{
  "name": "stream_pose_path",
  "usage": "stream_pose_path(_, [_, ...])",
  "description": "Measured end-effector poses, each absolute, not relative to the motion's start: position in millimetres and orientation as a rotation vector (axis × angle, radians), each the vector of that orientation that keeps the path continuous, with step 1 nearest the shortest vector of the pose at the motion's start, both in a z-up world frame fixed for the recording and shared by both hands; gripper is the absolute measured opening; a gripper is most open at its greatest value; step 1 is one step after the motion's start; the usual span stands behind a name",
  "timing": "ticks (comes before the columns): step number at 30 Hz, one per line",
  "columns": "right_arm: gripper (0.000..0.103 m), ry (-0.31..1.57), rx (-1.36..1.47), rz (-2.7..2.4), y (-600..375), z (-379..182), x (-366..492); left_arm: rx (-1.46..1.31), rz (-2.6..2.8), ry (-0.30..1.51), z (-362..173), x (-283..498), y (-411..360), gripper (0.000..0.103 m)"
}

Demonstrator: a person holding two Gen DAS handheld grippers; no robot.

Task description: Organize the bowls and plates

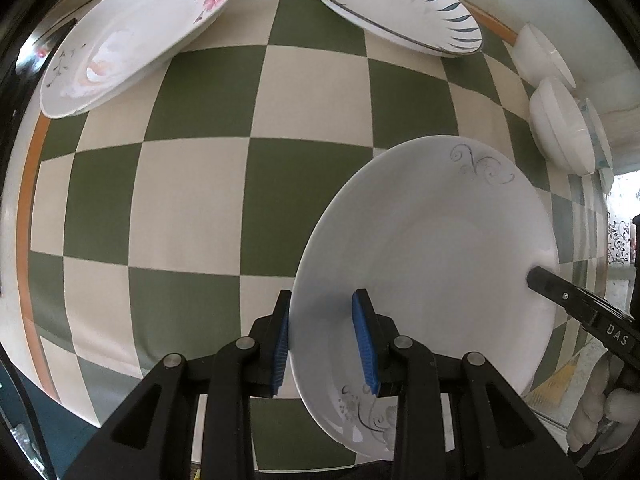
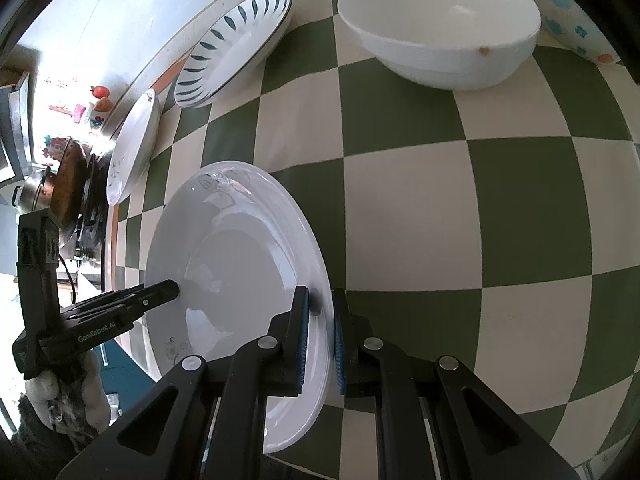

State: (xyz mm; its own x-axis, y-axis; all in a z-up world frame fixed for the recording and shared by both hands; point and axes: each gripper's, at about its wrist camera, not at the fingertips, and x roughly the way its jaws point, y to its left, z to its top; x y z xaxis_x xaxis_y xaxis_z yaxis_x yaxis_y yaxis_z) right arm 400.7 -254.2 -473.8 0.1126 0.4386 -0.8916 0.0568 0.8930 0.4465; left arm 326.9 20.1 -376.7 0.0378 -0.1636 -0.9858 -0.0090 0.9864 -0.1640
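Both grippers hold one white plate (image 1: 440,248) with grey scroll marks, tilted over the green and cream chequered tablecloth (image 1: 208,208). My left gripper (image 1: 322,344) is shut on its near rim, one blue pad outside and one inside. In the right wrist view the plate (image 2: 240,264) has its other rim pinched in my right gripper (image 2: 321,340), also shut. Each view shows the other gripper's black finger on the far rim: the right one (image 1: 560,284) and the left one (image 2: 156,292).
A pink-flower plate (image 1: 136,36) and a blue-leaf plate (image 1: 396,4) lie at the table's far edge. Two white bowls (image 1: 564,128) stand at the right. In the right wrist view a big white bowl (image 2: 440,24) and a spotted bowl (image 2: 568,12) sit ahead. A gloved hand (image 2: 68,392) grips the left tool.
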Motion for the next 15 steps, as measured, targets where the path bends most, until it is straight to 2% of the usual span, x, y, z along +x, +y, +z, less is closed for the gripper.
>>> stream_pose_path(15, [0.014, 1.514, 0.405, 0.344, -248, -486, 409, -0.149, -0.039, 1.526, -385, 331, 8, 0.027])
